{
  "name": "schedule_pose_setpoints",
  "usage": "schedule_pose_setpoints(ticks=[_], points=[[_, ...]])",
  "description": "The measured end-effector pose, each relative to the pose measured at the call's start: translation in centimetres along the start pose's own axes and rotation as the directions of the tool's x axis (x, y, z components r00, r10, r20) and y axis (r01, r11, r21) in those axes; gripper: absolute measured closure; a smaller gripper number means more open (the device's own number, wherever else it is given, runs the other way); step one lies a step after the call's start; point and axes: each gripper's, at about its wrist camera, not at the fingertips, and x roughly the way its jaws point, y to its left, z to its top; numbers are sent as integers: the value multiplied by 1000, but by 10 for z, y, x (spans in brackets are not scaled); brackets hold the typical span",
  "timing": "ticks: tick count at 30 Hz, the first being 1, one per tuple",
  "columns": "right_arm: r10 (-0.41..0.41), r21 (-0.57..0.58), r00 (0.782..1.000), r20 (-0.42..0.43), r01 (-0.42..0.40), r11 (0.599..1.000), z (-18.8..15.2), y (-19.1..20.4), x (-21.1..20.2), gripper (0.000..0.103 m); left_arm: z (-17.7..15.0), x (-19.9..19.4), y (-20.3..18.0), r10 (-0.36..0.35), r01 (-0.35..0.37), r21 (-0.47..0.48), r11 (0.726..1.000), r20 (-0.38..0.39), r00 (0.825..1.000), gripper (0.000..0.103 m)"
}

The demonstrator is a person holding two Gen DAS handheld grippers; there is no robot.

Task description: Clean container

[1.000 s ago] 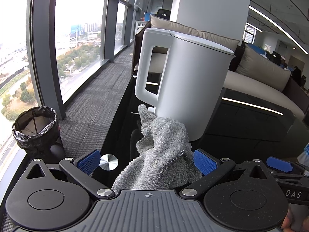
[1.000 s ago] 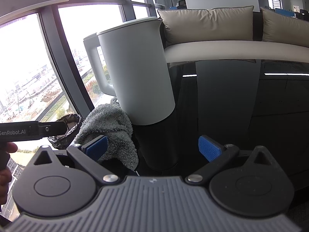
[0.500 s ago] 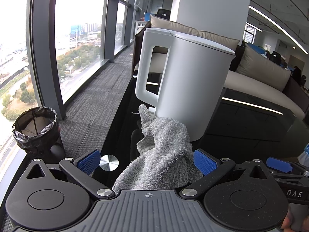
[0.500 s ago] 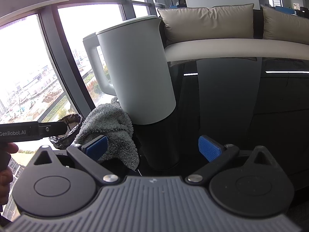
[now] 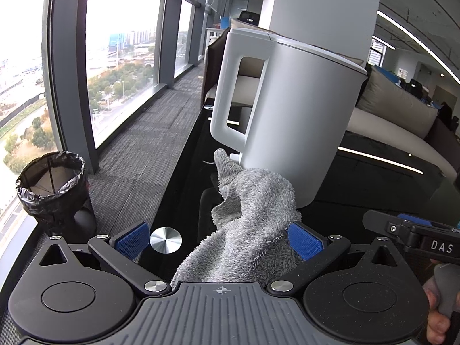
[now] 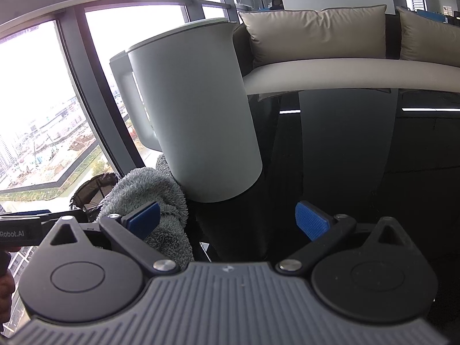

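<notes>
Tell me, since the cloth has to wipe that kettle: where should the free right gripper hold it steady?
Judging by its shape, take the white kettle by its loop handle, coming from the window side. The body looks too wide for the open right gripper, and the grey cloth lies at its base.

We see tall windows (image 5: 120, 57) flooding grey carpet (image 5: 143, 149) with daylight. A beige-cushioned sofa (image 6: 316, 37) stands behind a glossy black table (image 6: 402, 158). A lined bin (image 5: 53, 184) sits beside it, seemingly on the floor.
</notes>
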Motion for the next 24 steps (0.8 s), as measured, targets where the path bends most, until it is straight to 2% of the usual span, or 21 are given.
schedule_pose_setpoints(ticks=[7,14,24], points=[[32,-6,999,-7,-32,999,17,-6,24,1,0,15,-15,-38,38,44,998,-3,999,1],[53,-34,998,15,-52,998,36,-9,43,1,-1,40,-26,-57,58,34,998,-15,998,1],[97,-59,995,22,-95,994,46,-20,59,1,3,60,-31,-93,93,12,996,-10,996,1]])
